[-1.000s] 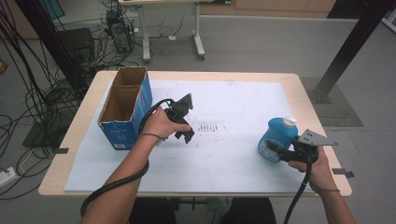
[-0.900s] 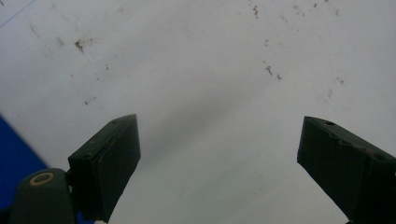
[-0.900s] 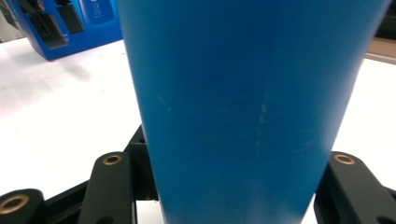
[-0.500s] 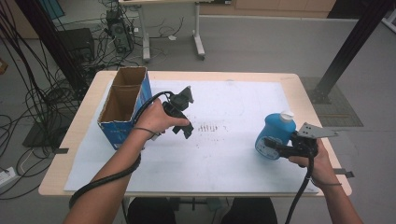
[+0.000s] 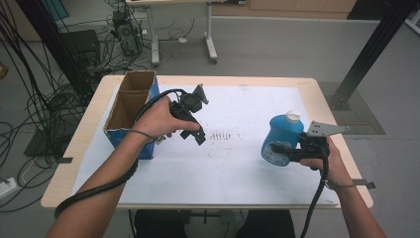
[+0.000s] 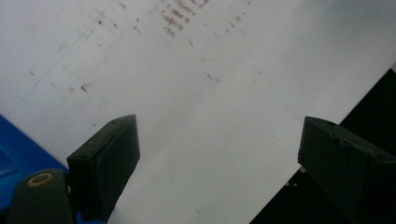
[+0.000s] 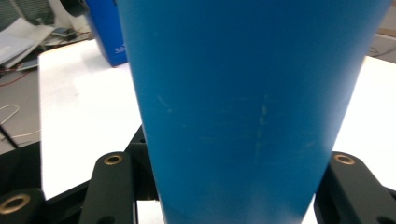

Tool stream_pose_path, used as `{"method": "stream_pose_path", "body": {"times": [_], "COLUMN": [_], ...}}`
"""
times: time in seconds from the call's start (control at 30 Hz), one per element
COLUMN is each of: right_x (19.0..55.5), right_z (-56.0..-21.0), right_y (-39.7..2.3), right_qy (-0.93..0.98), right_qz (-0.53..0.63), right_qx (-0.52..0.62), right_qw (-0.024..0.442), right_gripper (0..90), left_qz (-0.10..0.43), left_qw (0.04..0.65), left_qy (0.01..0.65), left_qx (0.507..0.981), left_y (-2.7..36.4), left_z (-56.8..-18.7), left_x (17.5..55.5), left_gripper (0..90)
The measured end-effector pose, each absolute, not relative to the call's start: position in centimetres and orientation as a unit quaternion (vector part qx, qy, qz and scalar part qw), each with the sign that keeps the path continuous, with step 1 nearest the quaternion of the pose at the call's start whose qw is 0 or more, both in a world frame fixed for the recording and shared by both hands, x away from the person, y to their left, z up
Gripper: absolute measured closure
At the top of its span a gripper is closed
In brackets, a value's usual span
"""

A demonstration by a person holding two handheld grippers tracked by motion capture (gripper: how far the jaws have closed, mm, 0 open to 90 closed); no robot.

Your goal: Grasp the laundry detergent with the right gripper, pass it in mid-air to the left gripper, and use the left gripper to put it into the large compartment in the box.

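A blue bottle (image 5: 279,135) with a white cap (image 5: 293,117) hangs upright over the right side of the table, and my right gripper (image 5: 280,150) is shut on its lower body. In the right gripper view the bottle (image 7: 252,93) stands close between the two black jaws of that gripper (image 7: 233,191). My left gripper (image 5: 200,116) is open with nothing in it, held above the white sheet just right of the cardboard box (image 5: 115,115). In the left gripper view its jaws (image 6: 217,140) stand wide apart over the bare sheet (image 6: 210,93).
The open-topped box, blue outside, stands at the table's left (image 7: 109,32). A white sheet (image 5: 237,173) with faint brown marks (image 5: 219,134) covers most of the wooden table (image 5: 64,196). Cables and desk legs lie on the floor beyond.
Both hands have risen. The right gripper carried the bottle up and a little left. The left gripper lifted and drifted slightly away from the person, its jaws still apart.
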State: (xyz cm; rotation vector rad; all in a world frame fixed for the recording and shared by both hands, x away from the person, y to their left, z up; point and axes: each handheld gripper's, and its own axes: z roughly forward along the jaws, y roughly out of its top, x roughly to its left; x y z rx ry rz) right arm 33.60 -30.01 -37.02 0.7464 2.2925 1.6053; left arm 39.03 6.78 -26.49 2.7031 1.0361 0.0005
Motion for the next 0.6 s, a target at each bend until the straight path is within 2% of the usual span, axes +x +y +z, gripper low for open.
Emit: {"method": "stream_pose_path", "body": {"times": [0.3,0.6], "right_x": [34.1,34.4], "right_z": [-36.4,-35.5], "right_y": [-28.8,-28.0], "right_qy": [0.794,0.799], "right_qz": [0.554,0.562], "right_qx": [0.231,0.203], "right_qw": [0.098,0.065], "right_gripper": [44.4,44.4], "left_qz": [-0.005,-0.006], "left_qw": [0.143,0.146], "left_qy": [0.310,0.274], "left_qx": [0.940,0.950], "left_y": [7.0,6.7], "left_z": [-23.4,-22.0], "left_x": [38.3,37.8], "left_gripper": [11.4,11.4]}}
